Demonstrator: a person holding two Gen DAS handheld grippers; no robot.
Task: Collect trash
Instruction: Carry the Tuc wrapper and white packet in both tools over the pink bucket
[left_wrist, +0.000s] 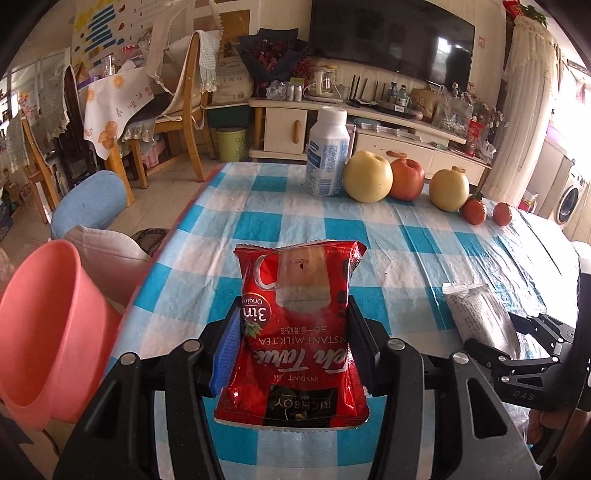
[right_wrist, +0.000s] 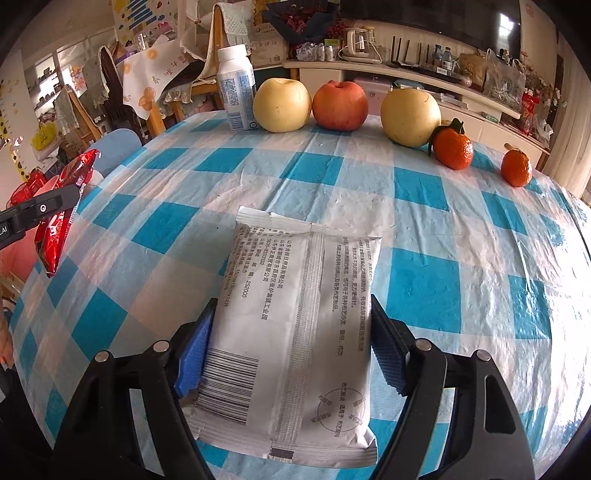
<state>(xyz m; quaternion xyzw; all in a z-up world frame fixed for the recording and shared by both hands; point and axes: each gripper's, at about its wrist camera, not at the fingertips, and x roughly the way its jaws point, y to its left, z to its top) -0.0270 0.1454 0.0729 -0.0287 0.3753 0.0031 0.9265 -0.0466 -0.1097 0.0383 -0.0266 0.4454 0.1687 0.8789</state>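
Red sachet (left_wrist: 295, 332) pinched left; only right view shows white packet (right_wrist: 291, 332) seemingly gripped

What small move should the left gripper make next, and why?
Probably swing the left gripper left over the pink bin and release: it is shut on the red milk tea packet, raised off the table, and the bin's open mouth stands just left.

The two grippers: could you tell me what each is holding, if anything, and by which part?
The left gripper holds the red milk tea packet by its side edges, mid-length. The right gripper grips the white packet likewise across its sides.
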